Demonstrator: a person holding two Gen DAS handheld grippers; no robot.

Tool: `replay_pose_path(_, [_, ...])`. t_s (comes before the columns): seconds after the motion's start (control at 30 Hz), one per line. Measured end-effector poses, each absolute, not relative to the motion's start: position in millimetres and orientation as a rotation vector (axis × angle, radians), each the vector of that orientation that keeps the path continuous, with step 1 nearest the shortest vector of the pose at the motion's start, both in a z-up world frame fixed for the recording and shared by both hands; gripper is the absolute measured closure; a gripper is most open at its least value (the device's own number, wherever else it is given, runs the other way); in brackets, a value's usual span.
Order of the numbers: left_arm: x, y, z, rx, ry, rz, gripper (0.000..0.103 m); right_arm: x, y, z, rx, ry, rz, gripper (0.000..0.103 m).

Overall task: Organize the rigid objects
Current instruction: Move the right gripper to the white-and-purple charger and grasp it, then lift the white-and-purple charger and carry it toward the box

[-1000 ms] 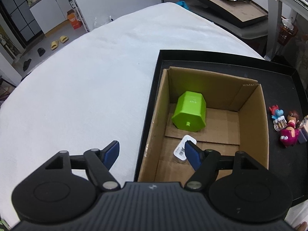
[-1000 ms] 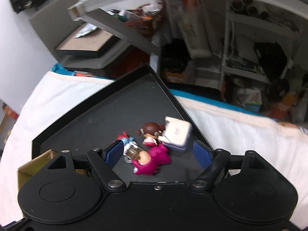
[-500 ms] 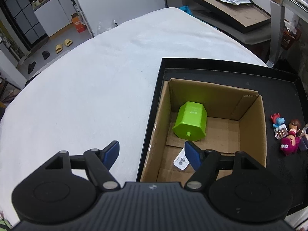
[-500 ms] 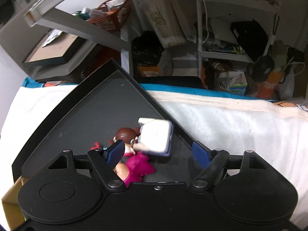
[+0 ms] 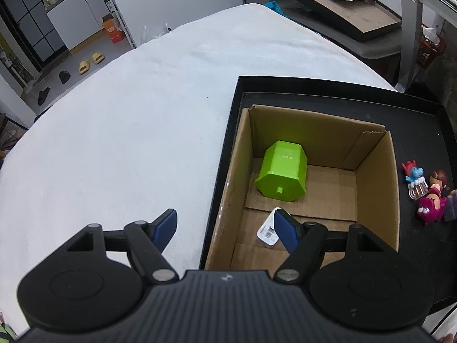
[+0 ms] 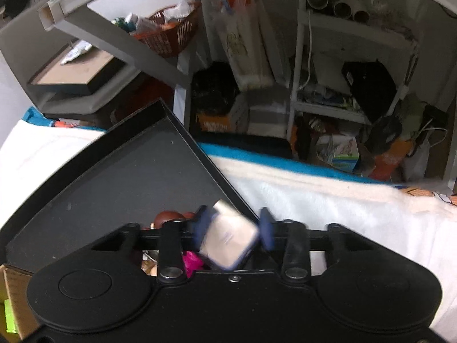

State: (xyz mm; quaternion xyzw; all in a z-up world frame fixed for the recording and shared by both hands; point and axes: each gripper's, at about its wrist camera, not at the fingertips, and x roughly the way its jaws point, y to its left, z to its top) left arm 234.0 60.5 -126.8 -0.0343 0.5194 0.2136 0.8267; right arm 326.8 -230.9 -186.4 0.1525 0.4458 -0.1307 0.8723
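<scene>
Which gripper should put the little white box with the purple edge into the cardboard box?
The right gripper, probably: its blue fingers already straddle the small white box with the purple edge on the black tray. The left gripper hangs open and empty over the brown cardboard box, away from it.

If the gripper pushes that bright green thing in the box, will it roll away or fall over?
The green container probably won't roll far: it lies on its side, and its flat facets should stop it. It looks like hard plastic, so likely stiff, and perhaps light if hollow. The cardboard box walls around it would catch any slide.
</scene>
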Motion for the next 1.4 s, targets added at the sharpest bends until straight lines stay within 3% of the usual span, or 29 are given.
replay_pose_path(0.03, [233, 60, -127, -0.072, 1.103, 0.450, 0.030, 327, -232, -186, 0.324, 0.928, -0.256, 0.084])
replay_pose_path(0.13, [230, 60, -128, -0.075, 1.104, 0.443, 0.030, 327, -233, -187, 0.310, 0.937, -0.254, 0.086])
replay_pose_path(0.2, [227, 61, -127, -0.084, 1.099, 0.436, 0.030, 330, -231, -190, 0.302, 0.979, -0.259, 0.082])
replay_pose_path(0.37, [223, 64, -128, -0.098, 1.103, 0.427, 0.030, 327, -216, -192, 0.250, 0.992, -0.259, 0.050])
replay_pose_path(0.63, [222, 69, -131, -0.107, 1.101, 0.427, 0.030, 329, -213, -194, 0.218, 0.988, -0.274, 0.047])
replay_pose_path(0.8, [224, 69, -134, -0.110, 1.108, 0.429, 0.030, 315, -208, -185, 0.214, 0.985, -0.302, 0.040])
replay_pose_path(1.13, [221, 70, -133, -0.118, 1.104, 0.426, 0.030, 307, -204, -206, 0.213, 1.092, -0.302, 0.041])
replay_pose_path(1.23, [219, 70, -133, -0.126, 1.102, 0.423, 0.030, 308, -209, -214, 0.257, 1.127, -0.290, 0.059])
replay_pose_path(1.4, [215, 70, -133, -0.126, 1.103, 0.412, 0.030, 301, -207, -205, 0.264, 1.067, -0.275, 0.060])
